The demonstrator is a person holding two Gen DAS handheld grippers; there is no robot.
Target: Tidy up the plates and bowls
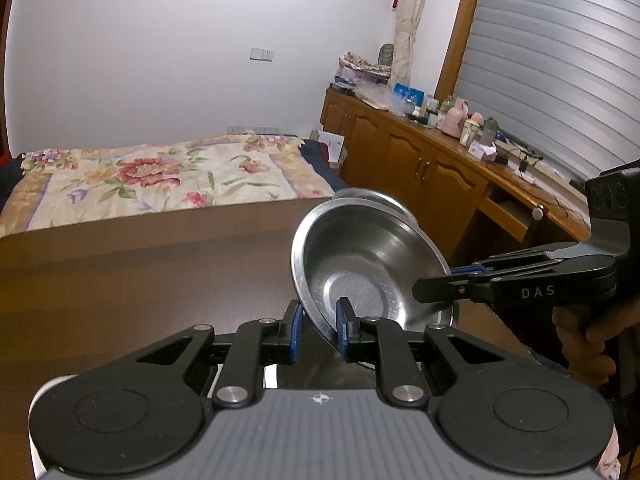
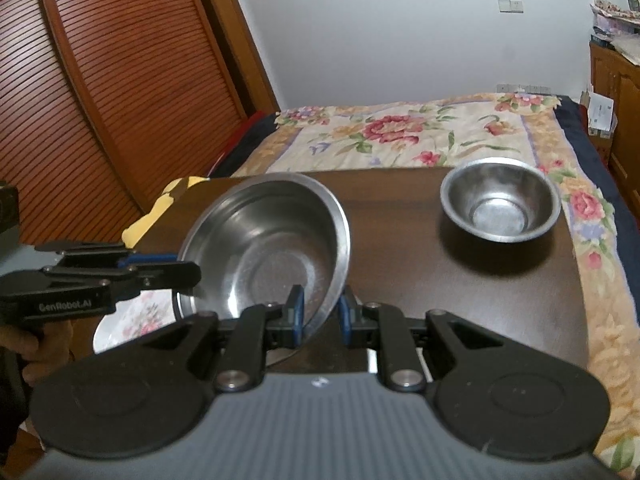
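A large steel bowl point(image 1: 360, 264) hangs tilted above the dark wooden table point(image 1: 140, 288), held by its rim from two sides. My left gripper point(image 1: 319, 330) is shut on the near rim, and my right gripper point(image 1: 440, 282) pinches the rim on the right. In the right wrist view the same large bowl point(image 2: 264, 248) sits between the pads of my right gripper point(image 2: 320, 316), with my left gripper point(image 2: 182, 268) clamped on its left edge. A smaller steel bowl point(image 2: 500, 204) stands upright on the table point(image 2: 400, 248) at the far right. A white floral plate point(image 2: 128, 320) lies under the large bowl's left side.
A bed with a floral quilt point(image 2: 400, 132) runs behind the table. A slatted wooden wardrobe door point(image 2: 100, 100) is on the left. Wooden cabinets point(image 1: 420, 168) with cluttered tops line the right wall. A hand point(image 1: 580, 340) grips the right tool's handle.
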